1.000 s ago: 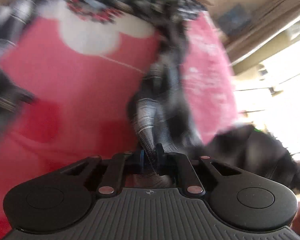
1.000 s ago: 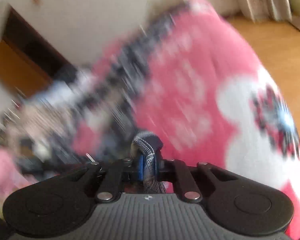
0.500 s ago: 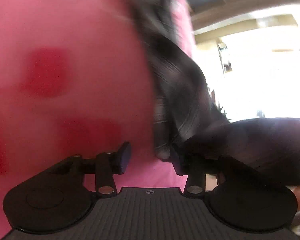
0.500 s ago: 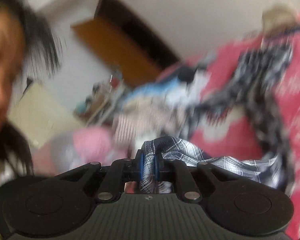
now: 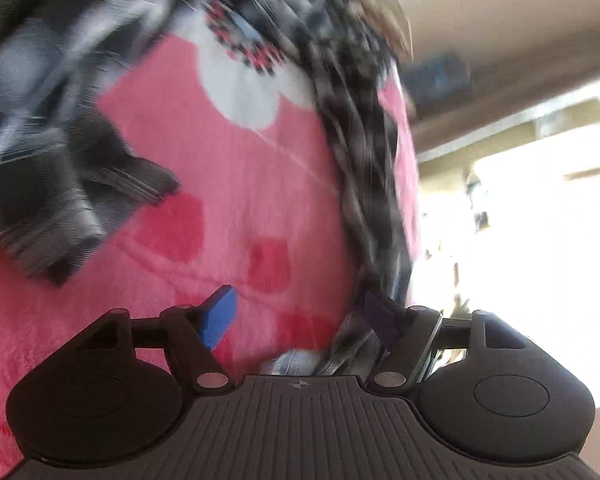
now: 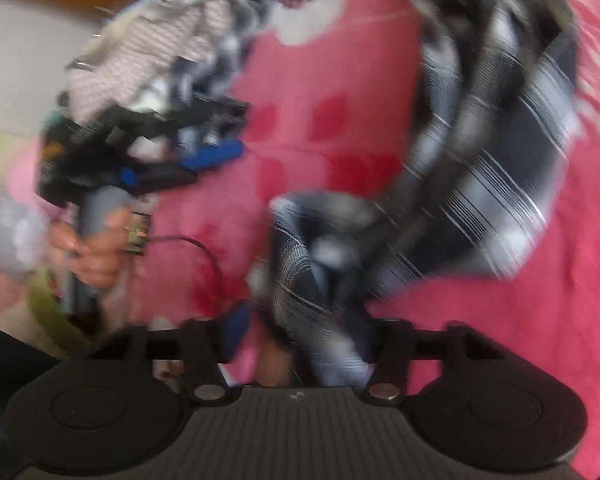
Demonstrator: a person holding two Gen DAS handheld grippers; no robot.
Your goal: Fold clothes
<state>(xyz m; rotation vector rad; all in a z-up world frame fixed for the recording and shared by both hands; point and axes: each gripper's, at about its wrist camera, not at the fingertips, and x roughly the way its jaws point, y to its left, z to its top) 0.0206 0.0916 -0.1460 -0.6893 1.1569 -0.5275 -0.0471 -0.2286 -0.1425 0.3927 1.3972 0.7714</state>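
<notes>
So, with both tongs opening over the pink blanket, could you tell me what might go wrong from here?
1. The dark plaid shirt lies bunched and twisted on the pink fleece blanket, so it may well land crumpled rather than flat.
2. Its cloth drapes against one finger of the left tongs and between the fingers of the right tongs, whose jaws have just been opening; it could snag as they pull away.
3. The heap of other clothes sits close and may get mixed in.

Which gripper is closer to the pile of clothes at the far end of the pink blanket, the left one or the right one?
Left. In the right wrist view, the left gripper reaches up beside the pile of clothes, while the right gripper sits at the near end, over the plaid garment.
</notes>
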